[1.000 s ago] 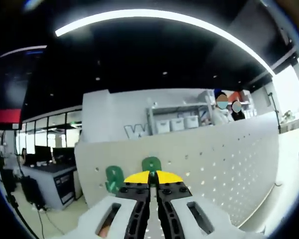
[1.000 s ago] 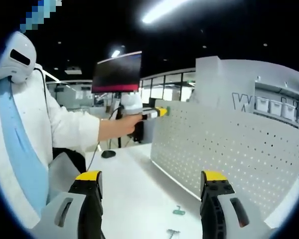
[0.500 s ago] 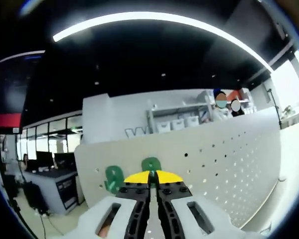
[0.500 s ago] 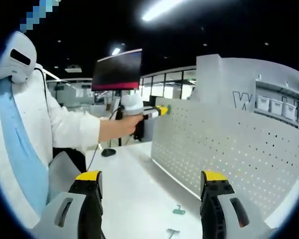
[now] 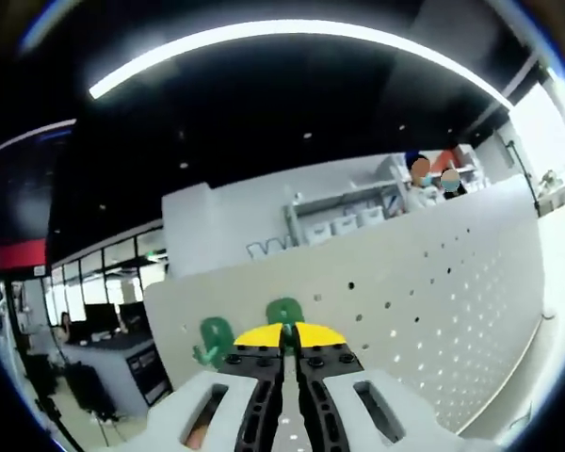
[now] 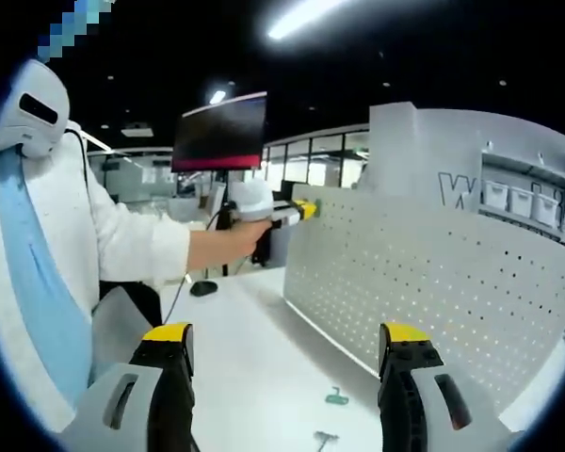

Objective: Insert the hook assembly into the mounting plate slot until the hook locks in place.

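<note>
left gripper (image 5: pixel 283 331) is clamped on a green hook (image 5: pixel 284 312) right up against the pegboard (image 5: pixel 424 311), so looks mid-insert, can't tell if it's locked yet. another green hook (image 5: pixel 214 339) sits on the board beside it. right gripper (image 6: pixel 287 363) hangs wide open, empty, over the table (image 6: pixel 254 358) with two spare hooks (image 6: pixel 336 398).

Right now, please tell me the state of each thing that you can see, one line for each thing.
Left tool: shut on a green hook, held up at the pegboard.
Green hook: gripped, against the pegboard.
Second green hook: on the pegboard, beside the first.
Right tool: open, holding nothing.
Pegboard: upright on the table.
Small green parts: lying loose on the table.
</note>
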A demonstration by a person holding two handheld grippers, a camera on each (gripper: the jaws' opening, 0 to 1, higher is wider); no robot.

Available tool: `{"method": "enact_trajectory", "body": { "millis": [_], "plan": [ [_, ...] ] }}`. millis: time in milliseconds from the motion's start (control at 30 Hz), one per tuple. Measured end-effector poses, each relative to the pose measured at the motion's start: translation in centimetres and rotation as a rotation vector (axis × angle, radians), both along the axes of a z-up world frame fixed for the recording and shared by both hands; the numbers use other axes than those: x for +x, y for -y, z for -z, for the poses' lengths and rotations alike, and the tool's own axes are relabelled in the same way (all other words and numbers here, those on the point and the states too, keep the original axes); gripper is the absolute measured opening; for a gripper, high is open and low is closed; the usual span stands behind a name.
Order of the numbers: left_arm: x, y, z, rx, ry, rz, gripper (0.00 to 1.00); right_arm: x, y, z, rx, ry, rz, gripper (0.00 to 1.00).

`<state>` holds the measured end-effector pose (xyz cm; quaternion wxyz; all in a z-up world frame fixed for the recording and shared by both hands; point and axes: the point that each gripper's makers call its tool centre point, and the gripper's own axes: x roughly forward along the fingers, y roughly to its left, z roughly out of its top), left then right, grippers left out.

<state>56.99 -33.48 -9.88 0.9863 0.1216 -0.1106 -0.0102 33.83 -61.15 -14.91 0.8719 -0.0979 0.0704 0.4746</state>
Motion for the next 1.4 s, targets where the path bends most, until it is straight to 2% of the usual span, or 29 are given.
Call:
{"method": "enact_trajectory", "body": {
  "millis": [167,333,500,733,967,1233,1400],
  "plan": [
    [0.1,-0.1,0.1,0.017,-0.002,-0.006,0.03,0.0,0.2,0.1,-0.002,-0.002,0.007,0.82],
    [0.2,-0.4,0.2,-0.036,-0.001,0.018,0.04,0.0,0.2,0.0,0.002,0.003,0.009,0.82],
    [0.4,-0.5,0.5,-0.038,-0.027,0.042,0.05,0.1,0.3,0.1,0.001,0.0,0.011,0.82],
    [0.3,-0.9,0.8,-0.066,-0.043,0.039,0.13,0.0,0.3,0.4,-0.001,-0.004,0.01,0.82],
    [-0.4,-0.7,1.0,-0.113,-0.044,0.048,0.27,-0.1,0.1,0.4,0.005,-0.003,0.009,0.81],
    [-1.6,-0.4,1.2,-0.191,-0.073,0.058,0.46,-0.3,0.2,0.6,0.011,-0.006,0.006,0.81],
    [-2.7,0.2,1.4,-0.205,-0.086,0.078,0.51,-0.4,0.3,0.7,0.015,-0.006,0.003,0.81]
  ]
}}
